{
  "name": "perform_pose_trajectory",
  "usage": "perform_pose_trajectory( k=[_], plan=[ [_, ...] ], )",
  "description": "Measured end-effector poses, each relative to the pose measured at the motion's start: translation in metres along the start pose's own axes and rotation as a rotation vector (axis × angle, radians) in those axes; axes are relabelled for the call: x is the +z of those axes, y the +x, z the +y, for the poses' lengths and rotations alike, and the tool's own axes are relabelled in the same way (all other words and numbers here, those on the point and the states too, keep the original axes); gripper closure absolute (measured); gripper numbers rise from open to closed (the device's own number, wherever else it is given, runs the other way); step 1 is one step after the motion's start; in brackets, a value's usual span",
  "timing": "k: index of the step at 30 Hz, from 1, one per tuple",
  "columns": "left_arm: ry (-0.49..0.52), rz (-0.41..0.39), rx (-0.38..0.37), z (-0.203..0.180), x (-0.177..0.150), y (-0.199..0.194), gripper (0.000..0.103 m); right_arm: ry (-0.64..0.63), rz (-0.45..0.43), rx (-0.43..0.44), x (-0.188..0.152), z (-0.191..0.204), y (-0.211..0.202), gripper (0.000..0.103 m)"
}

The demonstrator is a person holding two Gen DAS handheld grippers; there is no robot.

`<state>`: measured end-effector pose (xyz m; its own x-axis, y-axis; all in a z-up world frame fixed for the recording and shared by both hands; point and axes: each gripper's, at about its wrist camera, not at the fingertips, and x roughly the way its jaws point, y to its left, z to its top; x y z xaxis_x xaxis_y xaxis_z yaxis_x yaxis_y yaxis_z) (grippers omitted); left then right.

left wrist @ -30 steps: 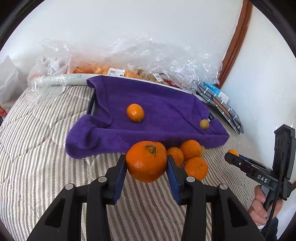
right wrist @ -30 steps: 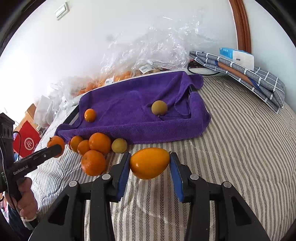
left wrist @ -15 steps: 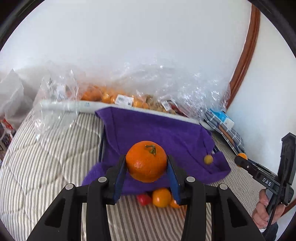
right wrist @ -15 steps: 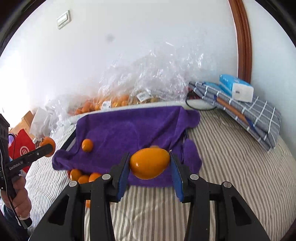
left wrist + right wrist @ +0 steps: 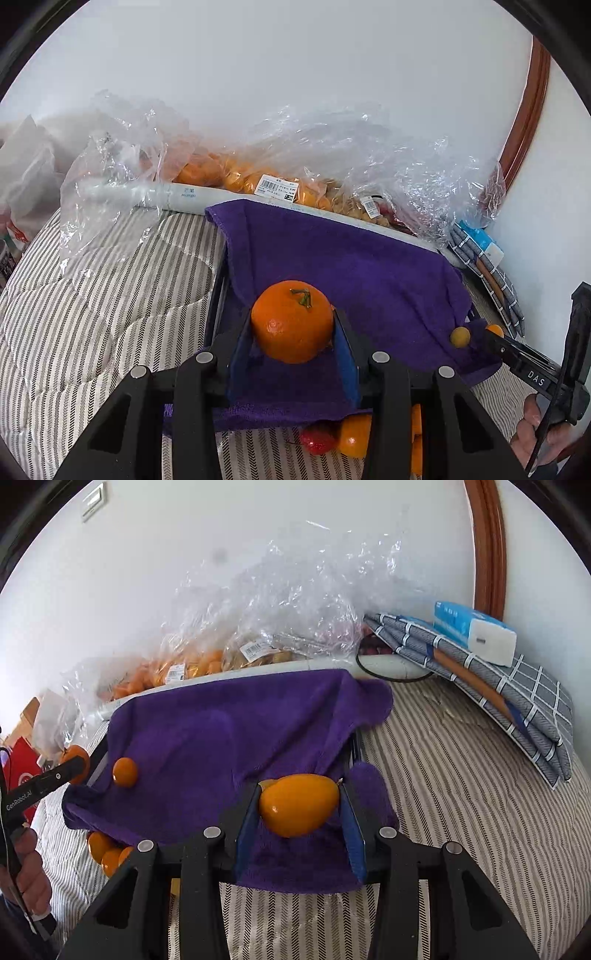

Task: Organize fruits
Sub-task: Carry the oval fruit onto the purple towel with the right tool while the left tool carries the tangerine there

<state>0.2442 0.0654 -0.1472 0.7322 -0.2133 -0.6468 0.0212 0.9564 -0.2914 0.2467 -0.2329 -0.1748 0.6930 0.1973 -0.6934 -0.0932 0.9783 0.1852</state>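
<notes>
My left gripper (image 5: 292, 332) is shut on a round orange tangerine (image 5: 291, 320) with a green stem, held above the near edge of a purple towel (image 5: 362, 269) that lines a tray. My right gripper (image 5: 299, 812) is shut on a smooth oval yellow-orange fruit (image 5: 298, 805), held over the towel's (image 5: 229, 731) near right corner. A small orange fruit (image 5: 125, 771) lies on the towel at the left, and a small yellow fruit (image 5: 460, 336) at its right. Loose oranges (image 5: 105, 849) and a red fruit (image 5: 318, 438) lie on the bed in front of the towel.
Clear plastic bags of fruit (image 5: 273, 184) lie behind the tray against the white wall. Folded grey checked cloth (image 5: 491, 686) with a blue tissue pack (image 5: 474, 633) sits at the right. The striped bedspread (image 5: 110, 295) surrounds the tray. A red bag (image 5: 22, 771) stands at the far left.
Both grippers have lifted and moved forward with their fruits, from above the loose oranges on the bed to above the towel's near edge.
</notes>
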Motion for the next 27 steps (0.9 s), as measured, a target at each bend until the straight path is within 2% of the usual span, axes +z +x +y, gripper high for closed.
perform_pose_trajectory(
  k=[5,11,19,27],
  plan=[
    [0.011,0.019,0.006,-0.003,-0.004,0.005,0.063,-0.007,0.035,0.011,-0.006,0.001,0.009,0.061],
    [0.000,0.037,0.020,-0.003,-0.007,0.008,0.063,-0.041,0.036,0.007,-0.012,0.007,0.011,0.061],
    [0.031,0.065,0.048,-0.011,-0.012,0.016,0.063,-0.068,0.017,-0.017,-0.014,0.011,0.012,0.060],
    [0.039,0.067,0.062,-0.012,-0.013,0.017,0.063,-0.026,-0.010,0.007,-0.011,0.004,0.006,0.056]
  ],
)
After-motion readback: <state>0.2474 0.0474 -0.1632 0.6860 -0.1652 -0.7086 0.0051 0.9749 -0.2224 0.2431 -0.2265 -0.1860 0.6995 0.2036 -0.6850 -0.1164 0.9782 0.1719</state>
